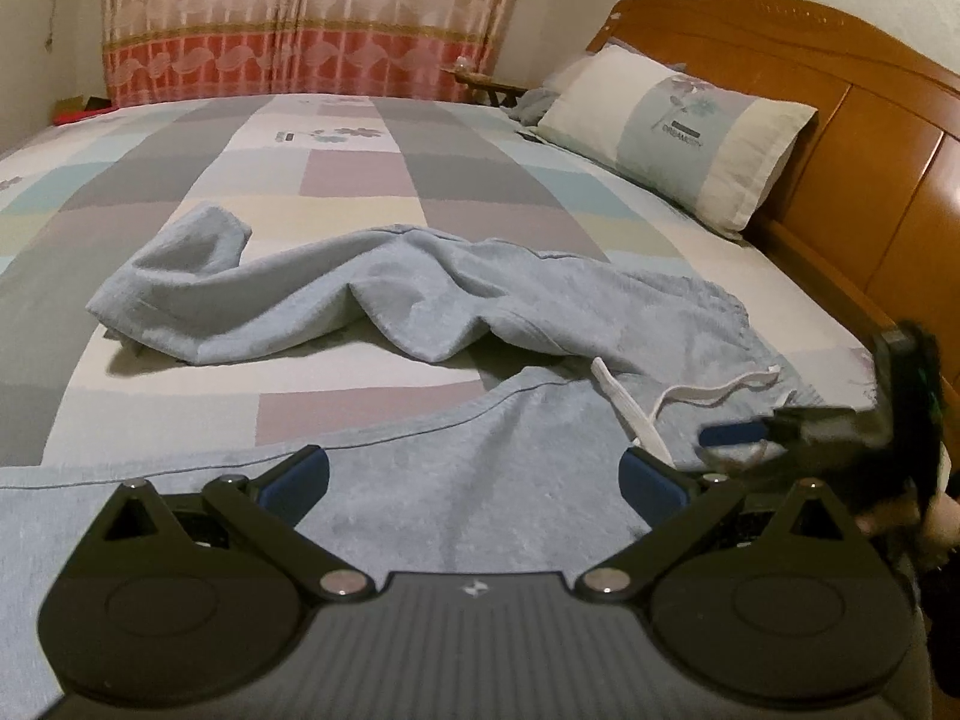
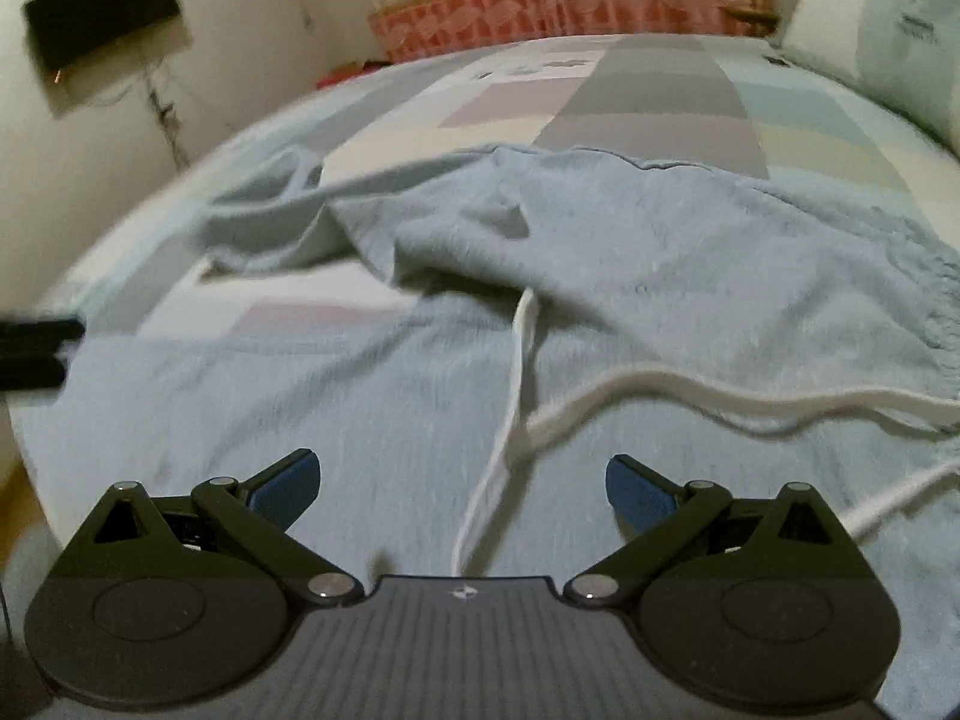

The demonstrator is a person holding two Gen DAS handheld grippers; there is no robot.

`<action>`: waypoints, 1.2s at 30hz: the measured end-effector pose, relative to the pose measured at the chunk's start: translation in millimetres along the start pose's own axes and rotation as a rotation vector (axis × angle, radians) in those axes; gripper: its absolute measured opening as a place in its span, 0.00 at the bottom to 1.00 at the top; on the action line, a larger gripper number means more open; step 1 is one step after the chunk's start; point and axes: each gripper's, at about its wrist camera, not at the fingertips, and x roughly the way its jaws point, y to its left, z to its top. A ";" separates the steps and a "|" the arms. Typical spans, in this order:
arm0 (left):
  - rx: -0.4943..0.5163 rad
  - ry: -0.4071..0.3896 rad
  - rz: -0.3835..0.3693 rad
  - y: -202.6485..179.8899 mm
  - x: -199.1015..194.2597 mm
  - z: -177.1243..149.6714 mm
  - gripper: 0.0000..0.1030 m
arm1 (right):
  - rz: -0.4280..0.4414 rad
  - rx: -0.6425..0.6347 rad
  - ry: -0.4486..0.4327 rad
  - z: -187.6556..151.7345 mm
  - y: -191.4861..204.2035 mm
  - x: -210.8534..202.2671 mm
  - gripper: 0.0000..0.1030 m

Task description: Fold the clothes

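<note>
**One pair of light blue pants, unfolded on bed**

One garment only: light blue sweatpants (image 1: 480,294), soft fleecy knit, lying crumpled across the patchwork bedspread (image 1: 336,180). Not flat. Far leg (image 1: 174,282) runs off to the left with its cuff bunched and raised; a thick ridge of folded cloth humps up through the middle. Near leg (image 1: 420,480) lies flatter toward the camera, with a stitched seam line running along its edge. Waistband end sits to the right, gathered and ribbed-looking in the right wrist view (image 2: 888,276). White drawstring (image 1: 708,396) is loose on top of the fabric, one flat end pointing up, the cord looping over the waist area; in the right wrist view it trails in two strands across the cloth toward the gripper.

Left gripper (image 1: 474,474): blue-padded fingers (image 1: 294,480) spread wide, hovering over the near leg, nothing between them. Whether the pads touch the fabric cannot be told.

Right gripper (image 2: 462,486): fingers (image 2: 639,492) also spread wide, above the pants, drawstring strand passing between them but not pinched. It shows blurred at the right edge of the left wrist view (image 1: 738,435).

Around: pillow (image 1: 678,138) with flower print at the head of the bed, against a wooden headboard (image 1: 840,120). Pink-red patterned curtain (image 1: 300,18) behind the bed. Dark rectangular recess (image 2: 102,18) on the wall, left in the right wrist view.
</note>
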 end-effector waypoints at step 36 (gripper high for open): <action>-0.128 0.198 0.099 74.7 80.0 -11.0 0.99 | -0.043 0.002 -0.013 -83.1 61.8 -67.5 1.00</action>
